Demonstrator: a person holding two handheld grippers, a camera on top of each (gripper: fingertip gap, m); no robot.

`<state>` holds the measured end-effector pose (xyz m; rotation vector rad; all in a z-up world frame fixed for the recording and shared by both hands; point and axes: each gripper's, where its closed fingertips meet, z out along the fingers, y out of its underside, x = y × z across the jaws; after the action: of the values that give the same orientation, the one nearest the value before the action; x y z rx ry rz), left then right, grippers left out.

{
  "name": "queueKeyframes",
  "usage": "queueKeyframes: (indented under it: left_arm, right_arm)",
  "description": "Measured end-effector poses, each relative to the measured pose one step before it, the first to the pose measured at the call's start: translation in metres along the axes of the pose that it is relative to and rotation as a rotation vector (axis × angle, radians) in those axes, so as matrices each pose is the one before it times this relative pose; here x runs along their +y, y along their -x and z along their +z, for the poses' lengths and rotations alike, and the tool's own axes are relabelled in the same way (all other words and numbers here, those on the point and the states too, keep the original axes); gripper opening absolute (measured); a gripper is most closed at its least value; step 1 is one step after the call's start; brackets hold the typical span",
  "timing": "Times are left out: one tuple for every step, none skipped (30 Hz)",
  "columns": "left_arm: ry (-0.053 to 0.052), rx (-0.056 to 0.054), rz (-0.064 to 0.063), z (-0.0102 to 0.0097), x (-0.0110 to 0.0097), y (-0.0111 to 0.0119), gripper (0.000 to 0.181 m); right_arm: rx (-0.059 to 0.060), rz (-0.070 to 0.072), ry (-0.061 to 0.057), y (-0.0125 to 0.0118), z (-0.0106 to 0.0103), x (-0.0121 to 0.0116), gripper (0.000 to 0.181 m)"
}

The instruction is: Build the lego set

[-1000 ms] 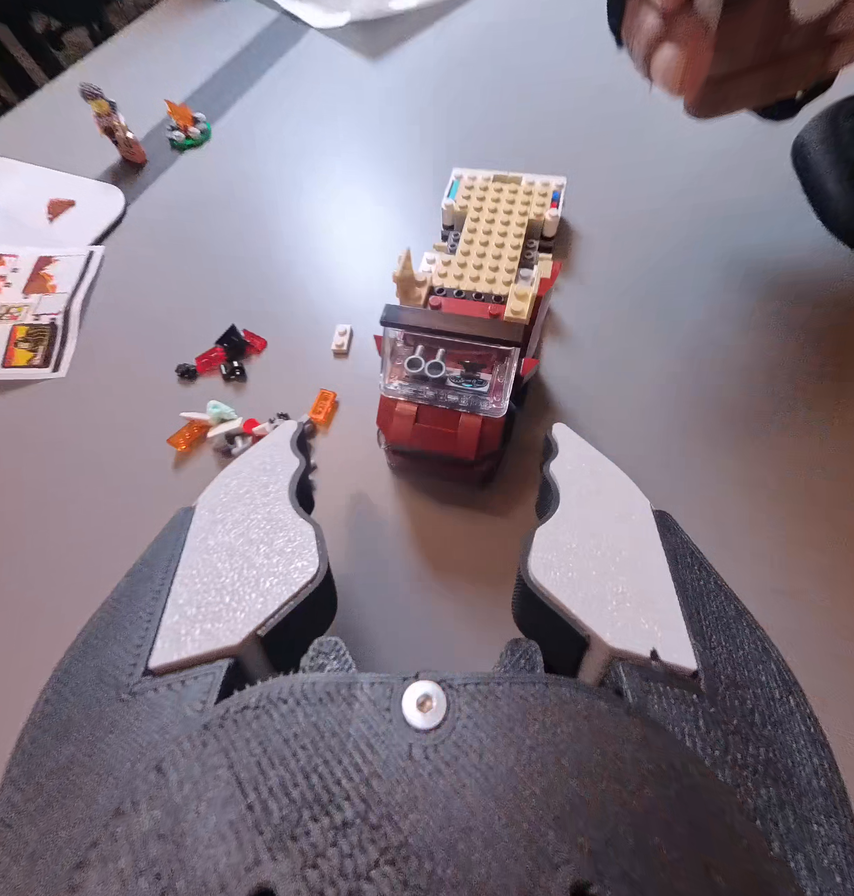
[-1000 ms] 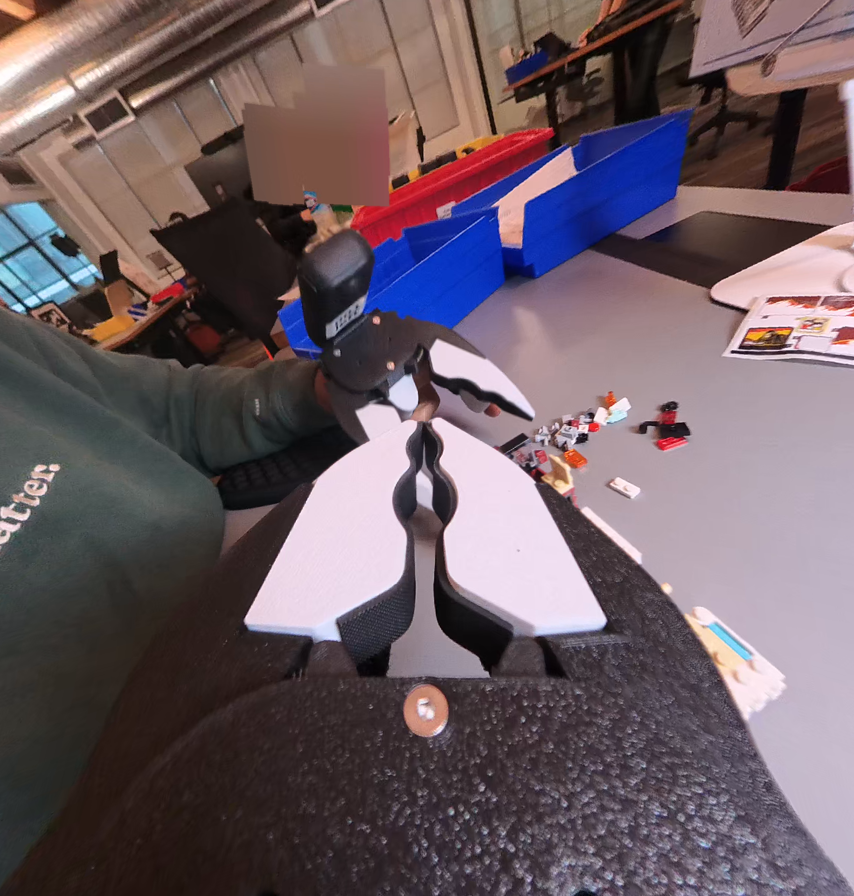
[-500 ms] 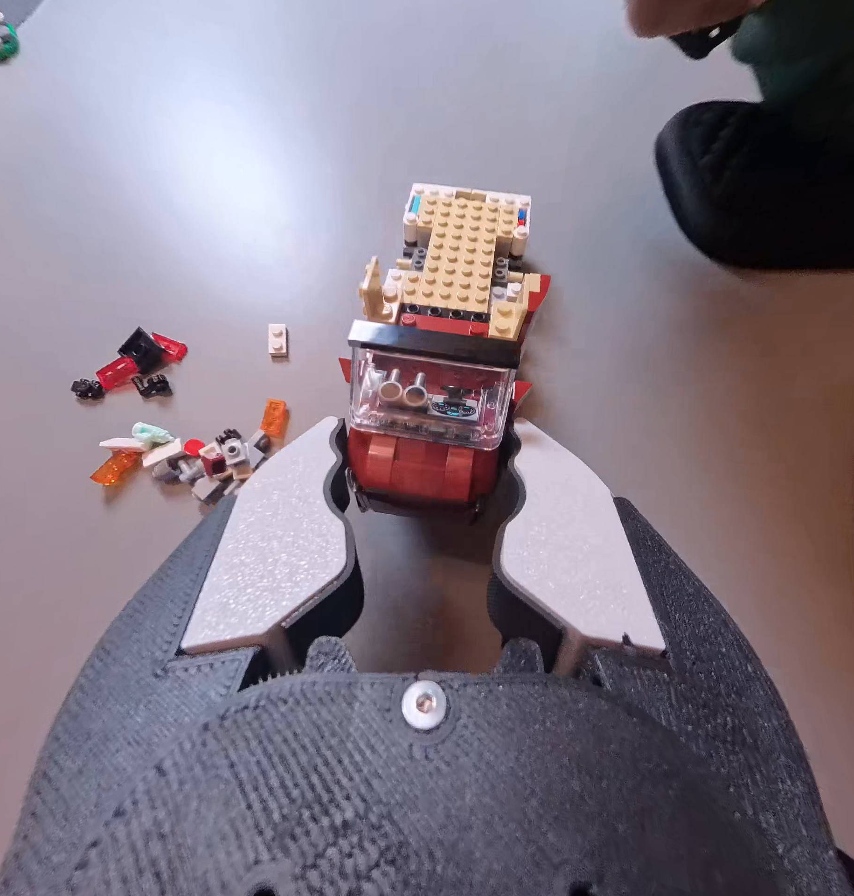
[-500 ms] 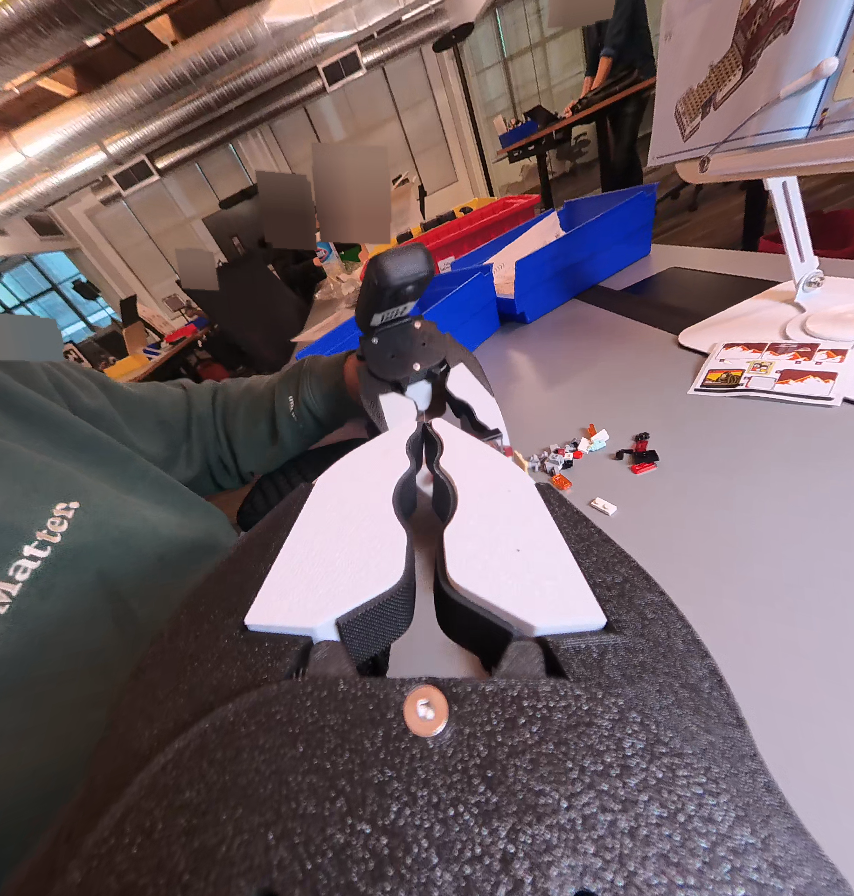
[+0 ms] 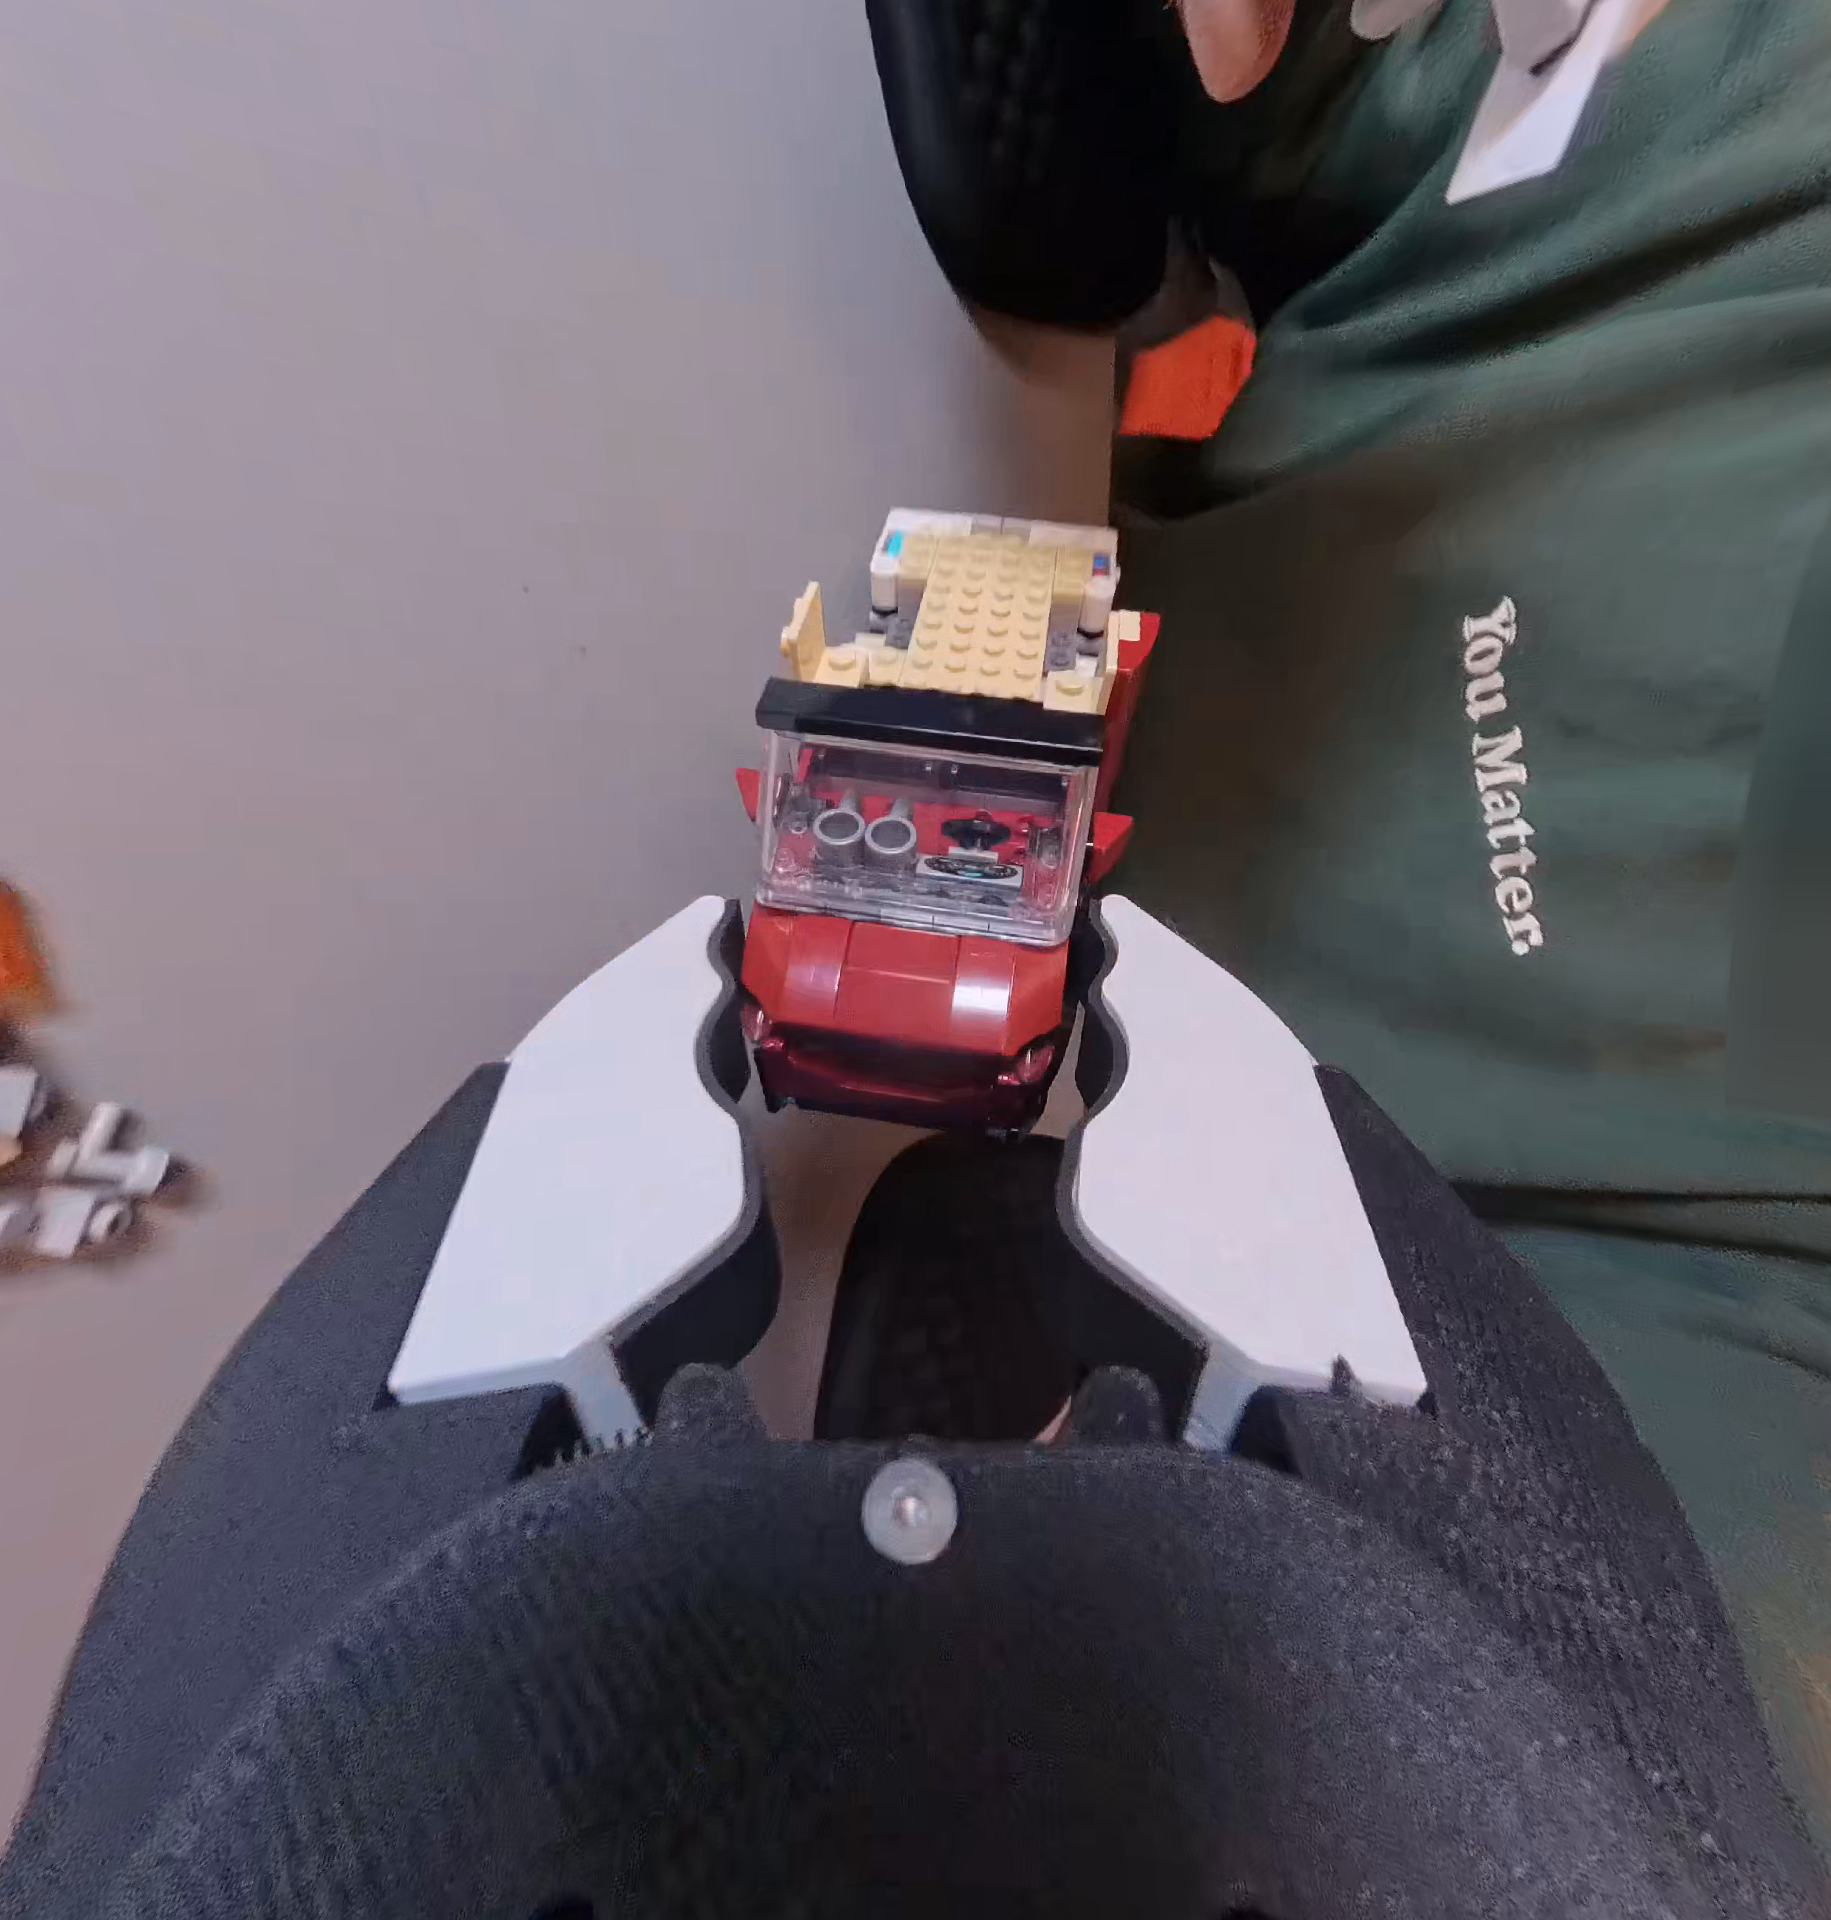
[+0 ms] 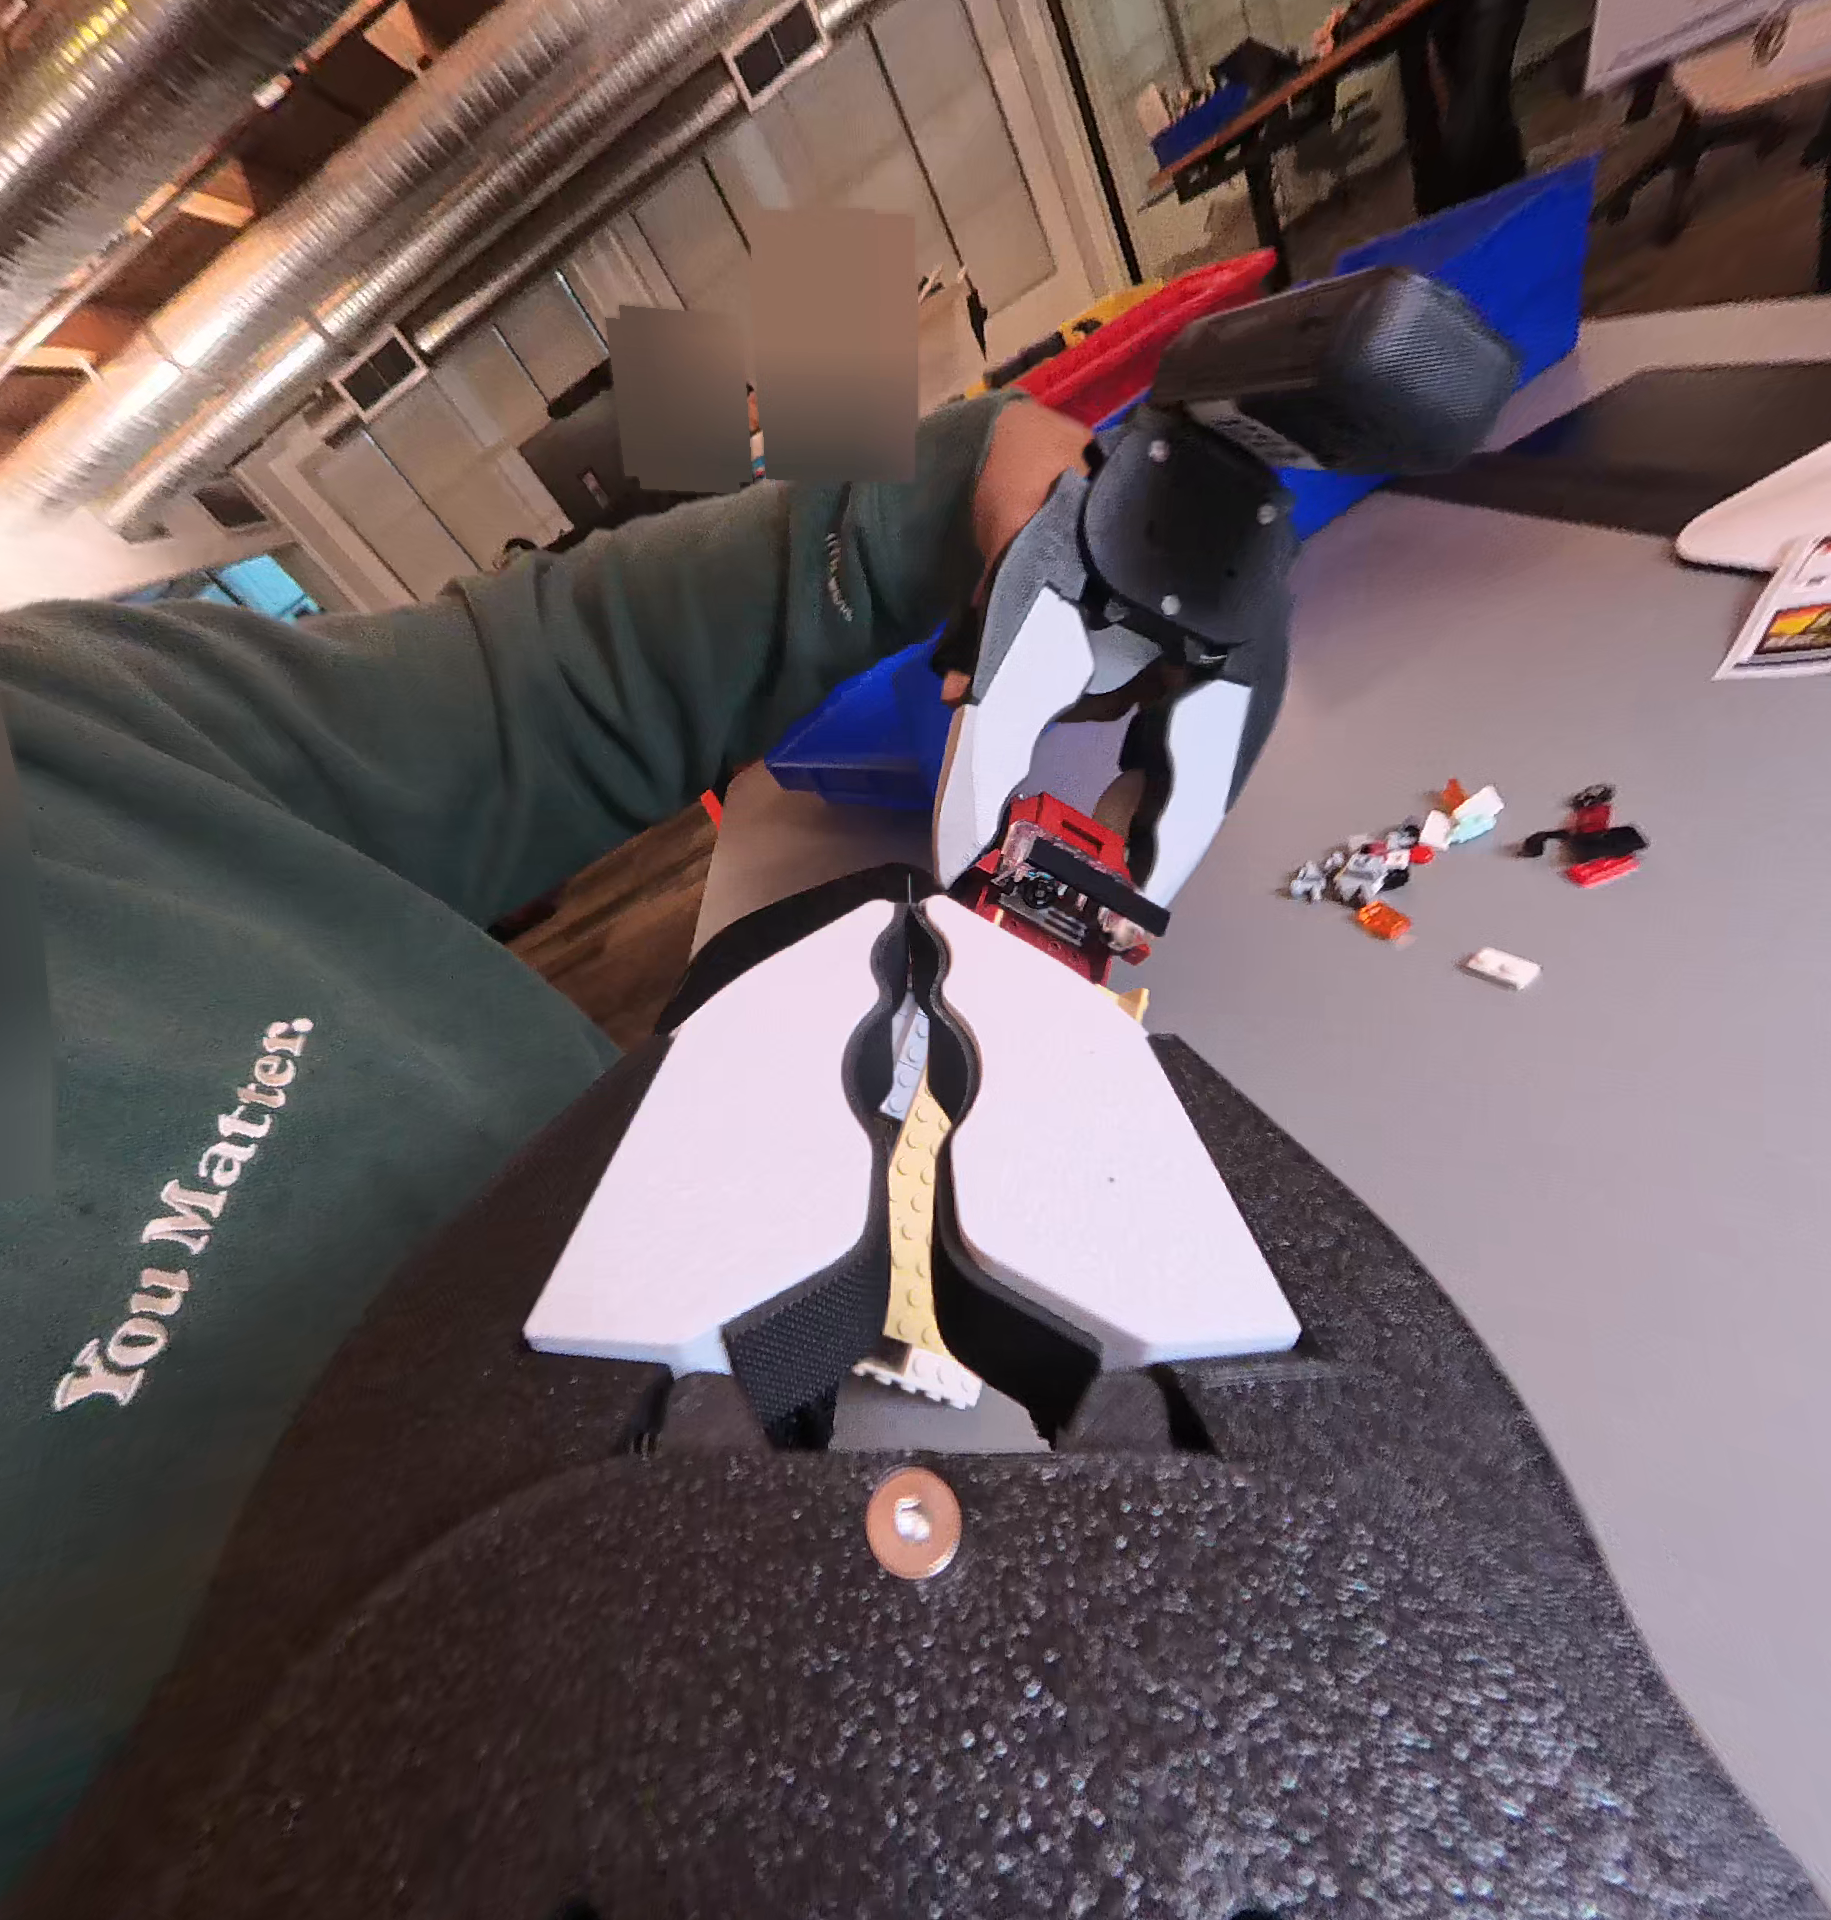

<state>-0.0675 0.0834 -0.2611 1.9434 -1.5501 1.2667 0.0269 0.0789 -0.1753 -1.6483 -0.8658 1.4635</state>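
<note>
The lego truck [image 5: 994, 623] has a dark red hood, a clear windshield block and a tan studded bed. My left gripper [image 5: 906, 914] is shut on the sides of its hood and holds it off the grey table [image 5: 371, 416], close to a person's green sweatshirt [image 5: 1513, 727]. In the right wrist view the left gripper [image 6: 1056, 852] holds the truck [image 6: 1056, 894] just beyond my right gripper [image 6: 909, 914]. The right gripper is shut, with nothing visible between its tips. The tan bed [image 6: 916, 1174] shows through the gap below its fingers.
Several small loose pieces [image 6: 1358, 873] lie on the table to the right, with a white plate [image 6: 1503, 968] and red and black parts [image 6: 1591, 842]. They show blurred in the left wrist view [image 5: 49, 1184]. A booklet [image 6: 1815, 613] and blue bins [image 6: 1493, 239] stand farther off. The grippers' ends are close to 12 centimetres from one another.
My left gripper moved up to the truck, closed on its hood and lifted it toward the person's body. The right gripper stayed shut and now sits over the truck's tan bed.
</note>
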Motion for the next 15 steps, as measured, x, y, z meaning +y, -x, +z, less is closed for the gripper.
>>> queueKeyframes:
  left_arm:
    - [0.0391, 0.0219, 0.0045, 0.00587, 0.00050, 0.00335, 0.062]
    - [0.0255, 0.0107, 0.0113, 0.00487, -0.00153, 0.00391, 0.062]
    - [0.0153, 0.0057, 0.0122, 0.00363, -0.00282, 0.00429, 0.062]
    - [0.0092, 0.0004, 0.0077, 0.00278, -0.00334, 0.00481, 0.062]
    - [0.0112, 0.0024, 0.0033, 0.00215, -0.00227, 0.00421, 0.062]
    - [0.0131, 0.0002, 0.0058, 0.00209, -0.00119, 0.00401, 0.062]
    - [0.0094, -0.0007, 0.0047, 0.00198, -0.00089, 0.00357, 0.062]
    - [0.0061, 0.0046, -0.0002, 0.00169, -0.00063, 0.00279, 0.062]
    - [-0.0020, 0.0003, 0.0010, 0.00144, -0.00105, 0.00257, 0.062]
    - [-0.0030, 0.0043, -0.0057, 0.00132, -0.00042, 0.00125, 0.062]
    - [-0.0026, 0.0058, -0.0076, 0.00122, 0.00050, 0.00012, 0.063]
    - [-0.0083, 0.0046, -0.0047, 0.00062, 0.00044, -0.00026, 0.063]
    - [-0.0175, 0.0020, -0.0067, -0.00036, -0.00014, 0.00007, 0.063]
    - [-0.0219, 0.0015, -0.0116, -0.00056, -0.00027, 0.00008, 0.062]
    - [-0.0156, 0.0020, -0.0155, -0.00009, 0.00108, -0.00037, 0.062]
  right_arm:
    - [-0.0033, 0.0192, 0.0170, 0.00016, 0.00340, 0.00610, 0.000]
    - [-0.0049, 0.0178, 0.0170, -0.00014, 0.00331, 0.00628, 0.000]
    - [-0.0062, 0.0159, 0.0149, -0.00026, 0.00292, 0.00592, 0.000]
    - [-0.0044, 0.0141, 0.0100, -0.00098, 0.00224, 0.00491, 0.000]
    - [-0.0035, 0.0106, 0.0076, -0.00151, 0.00152, 0.00423, 0.000]
    - [-0.0019, 0.0086, 0.0084, -0.00208, 0.00086, 0.00378, 0.000]
    - [-0.0006, 0.0105, 0.0063, -0.00241, 0.00001, 0.00293, 0.000]
    - [-0.0032, 0.0129, 0.0029, -0.00187, -0.00068, 0.00213, 0.000]
    - [-0.0035, 0.0111, -0.0003, -0.00145, -0.00144, 0.00121, 0.000]
    - [0.0010, 0.0061, -0.0028, -0.00149, -0.00221, 0.00028, 0.000]
    - [0.0045, 0.0009, -0.0062, -0.00164, -0.00297, -0.00066, 0.000]
    - [0.0036, -0.0002, -0.0103, -0.00120, -0.00345, -0.00167, 0.000]
    - [0.0029, 0.0016, -0.0122, -0.00122, -0.00362, -0.00233, 0.000]
    - [0.0042, 0.0015, -0.0115, -0.00140, -0.00336, -0.00246, 0.000]
    - [0.0045, -0.0004, -0.0091, -0.00142, -0.00282, -0.00202, 0.000]
